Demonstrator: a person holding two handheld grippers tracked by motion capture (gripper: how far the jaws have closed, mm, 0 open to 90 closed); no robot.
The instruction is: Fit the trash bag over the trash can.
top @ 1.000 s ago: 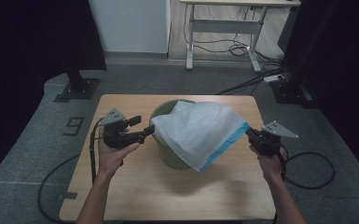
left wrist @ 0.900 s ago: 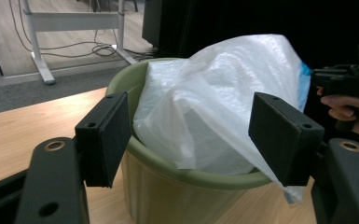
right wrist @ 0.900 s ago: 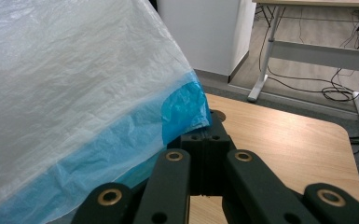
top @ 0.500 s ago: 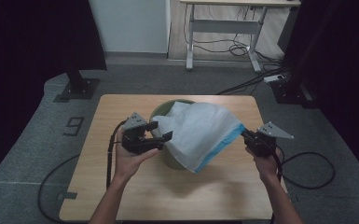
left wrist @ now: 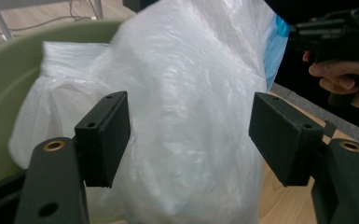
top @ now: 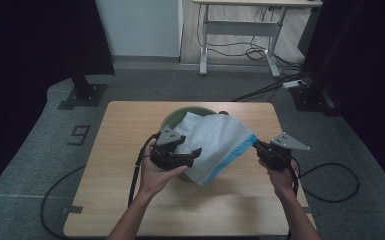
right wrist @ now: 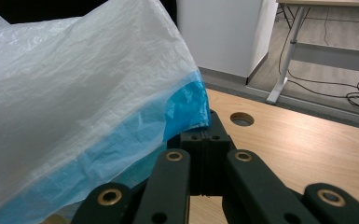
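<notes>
A white plastic bag [top: 212, 140] with a blue edge band [right wrist: 182, 112] spreads over a green bin [top: 180, 114] on the wooden table [top: 125, 135]. My right gripper [top: 256, 146] is shut on the bag's blue corner and holds it up at the right; in the right gripper view its jaws [right wrist: 204, 140] pinch the blue edge. My left gripper [top: 197, 154] stands open at the bin's near side. In the left gripper view the bag [left wrist: 191, 84] bulges just ahead of the open jaws [left wrist: 191, 135], whose pads do not press on it. The bin's inner wall [left wrist: 9, 70] shows at left.
The table has a round hole [right wrist: 241, 119] near its right side. Black cables [top: 330, 175] trail from both grippers off the table. A white desk frame [top: 240, 30] and a dark stand base [top: 82, 95] sit on the floor beyond.
My left gripper has moved right, from the bin's left side to its near rim close against the bag. The bag has slackened and bunched. The right gripper has stayed nearly still.
</notes>
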